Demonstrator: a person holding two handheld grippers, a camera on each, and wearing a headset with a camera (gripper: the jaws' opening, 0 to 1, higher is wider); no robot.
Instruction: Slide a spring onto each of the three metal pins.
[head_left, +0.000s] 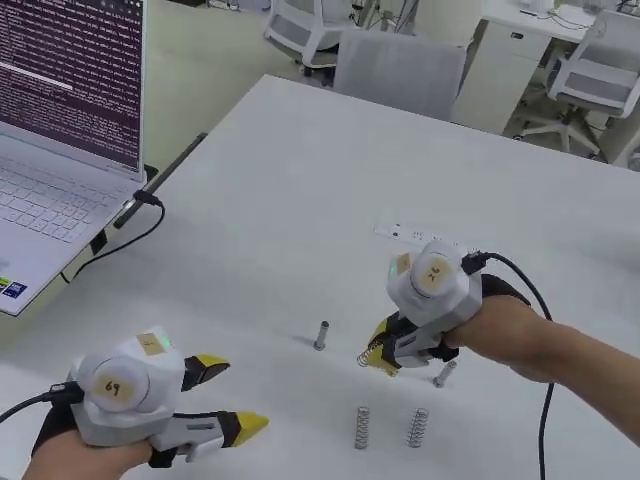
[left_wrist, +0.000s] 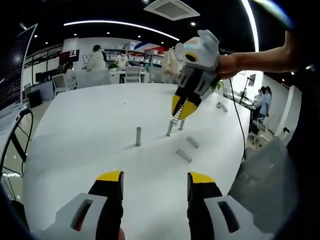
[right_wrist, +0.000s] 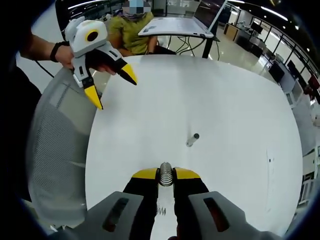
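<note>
My right gripper (head_left: 383, 357) is shut on a small steel spring (head_left: 370, 356) and holds it just above the table among the pins. In the right gripper view the spring (right_wrist: 165, 170) stands pinched between the yellow tips of that gripper (right_wrist: 165, 176). One metal pin (head_left: 321, 335) stands upright to its left, and another pin (head_left: 443, 374) is to its right. The left gripper view shows three pins (left_wrist: 138, 136), (left_wrist: 170, 127), (left_wrist: 181, 124), with the held spring (left_wrist: 176, 116) over the middle one. Two loose springs (head_left: 362, 427) (head_left: 418, 427) lie nearer me. My left gripper (head_left: 232, 395) is open, low at the left.
An open laptop (head_left: 60, 120) sits at the table's left edge, with a black cable (head_left: 130, 235) trailing from it. A white label strip (head_left: 410, 235) lies beyond the pins. Office chairs (head_left: 400, 70) stand behind the white table (head_left: 300, 180).
</note>
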